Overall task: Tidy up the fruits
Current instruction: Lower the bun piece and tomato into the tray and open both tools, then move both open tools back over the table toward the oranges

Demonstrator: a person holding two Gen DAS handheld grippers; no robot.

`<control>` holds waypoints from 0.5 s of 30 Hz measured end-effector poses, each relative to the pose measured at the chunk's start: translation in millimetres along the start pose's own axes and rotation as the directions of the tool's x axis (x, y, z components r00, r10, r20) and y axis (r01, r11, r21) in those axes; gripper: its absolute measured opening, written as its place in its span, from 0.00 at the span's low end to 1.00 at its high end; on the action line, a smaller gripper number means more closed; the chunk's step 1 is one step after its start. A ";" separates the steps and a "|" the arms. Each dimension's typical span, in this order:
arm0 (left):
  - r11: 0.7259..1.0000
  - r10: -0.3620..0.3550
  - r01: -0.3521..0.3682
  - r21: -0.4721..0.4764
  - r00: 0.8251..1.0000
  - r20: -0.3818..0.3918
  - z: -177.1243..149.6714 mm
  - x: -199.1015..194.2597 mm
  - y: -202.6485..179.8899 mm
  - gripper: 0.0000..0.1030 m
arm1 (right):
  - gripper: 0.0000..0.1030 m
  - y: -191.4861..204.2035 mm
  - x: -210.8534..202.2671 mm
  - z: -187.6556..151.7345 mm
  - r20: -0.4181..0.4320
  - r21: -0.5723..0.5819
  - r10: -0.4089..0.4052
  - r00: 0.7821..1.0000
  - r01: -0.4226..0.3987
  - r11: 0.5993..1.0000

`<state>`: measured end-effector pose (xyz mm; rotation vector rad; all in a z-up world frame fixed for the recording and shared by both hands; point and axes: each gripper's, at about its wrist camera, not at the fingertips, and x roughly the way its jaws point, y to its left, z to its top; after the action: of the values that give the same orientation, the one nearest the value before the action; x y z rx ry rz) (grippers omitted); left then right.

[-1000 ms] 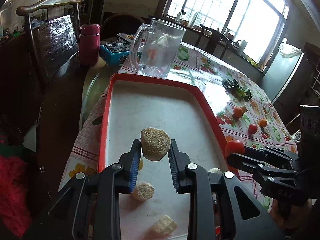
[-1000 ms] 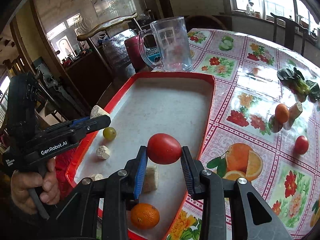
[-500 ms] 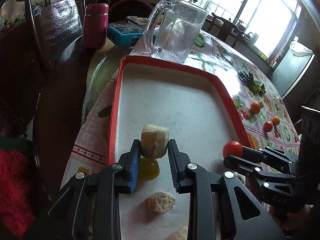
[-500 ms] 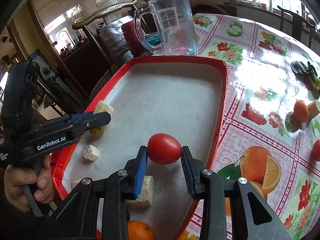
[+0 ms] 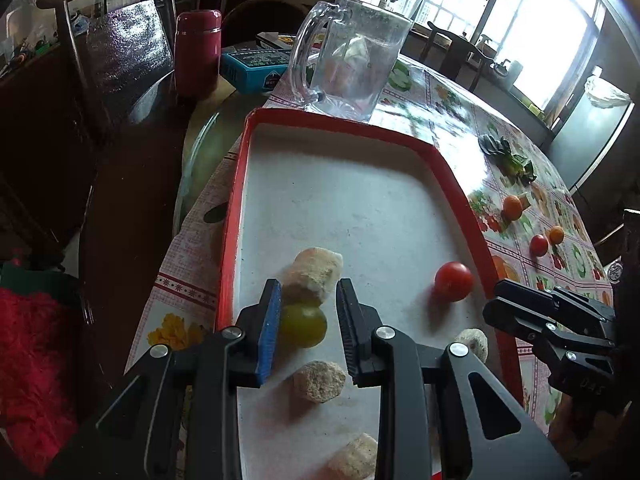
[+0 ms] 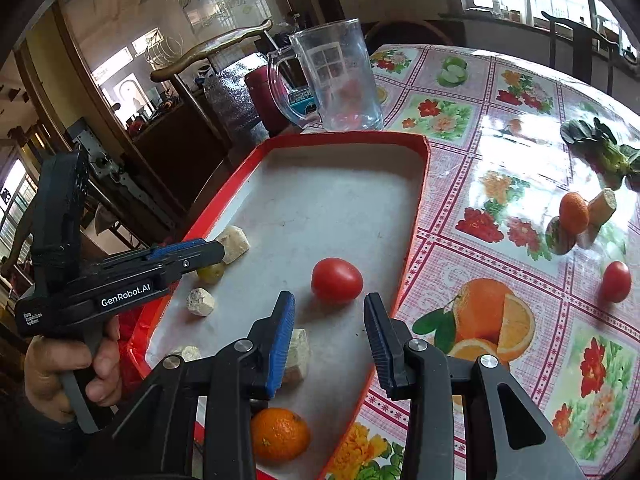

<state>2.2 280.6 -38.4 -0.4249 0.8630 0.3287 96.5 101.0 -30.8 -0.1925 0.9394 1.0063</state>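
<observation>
A red-rimmed white tray [image 5: 235, 200] [image 6: 416, 216] lies on the table. My left gripper [image 5: 308, 312] is open over the tray; a pale spongy fruit chunk [image 5: 314, 270] rests just past its tips, against a green grape [image 5: 303, 325] between the fingers. My right gripper [image 6: 330, 322] is open and empty; a red tomato [image 6: 337, 280] [image 5: 453, 281] lies on the tray just ahead of it. Other pale chunks [image 5: 319, 376] [image 6: 200, 301] and a mandarin [image 6: 280, 434] lie in the tray. On the cloth are a mandarin [image 6: 574, 212], a tomato [image 6: 616, 281] and a cut chunk [image 6: 602, 206].
A glass mug [image 5: 352, 60] stands behind the tray's far edge, with a maroon flask [image 5: 197, 52] and a blue box [image 5: 256, 66] beyond. Green leaves [image 6: 600, 148] lie far right on the flowered tablecloth. A wooden chair [image 5: 112, 60] stands left of the table.
Both grippers opened. The left let go of the pale chunk, which now lies on the tray by the grape. The right let go of the tomato, which now rests on the tray.
</observation>
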 end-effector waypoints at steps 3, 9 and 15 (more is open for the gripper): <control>1.000 -0.008 0.007 0.014 1.000 0.015 1.1 -7.2 -8.3 0.25 | 0.37 -7.9 -14.9 -4.1 0.023 0.017 -0.007 1.000 0.007 1.000; 0.998 -0.037 0.035 0.055 0.999 0.040 4.2 -16.9 -34.2 0.25 | 0.38 -35.7 -41.4 -15.6 0.062 0.075 -0.037 0.997 0.032 0.997; 0.991 -0.076 0.073 0.108 0.997 0.026 4.8 -14.6 -67.1 0.37 | 0.38 -70.9 -63.5 -32.5 0.077 0.151 -0.079 0.994 0.067 0.986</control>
<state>26.2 223.2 -9.1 -0.3512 0.8295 0.2184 121.0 3.8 -22.0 -0.0603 0.9211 0.8664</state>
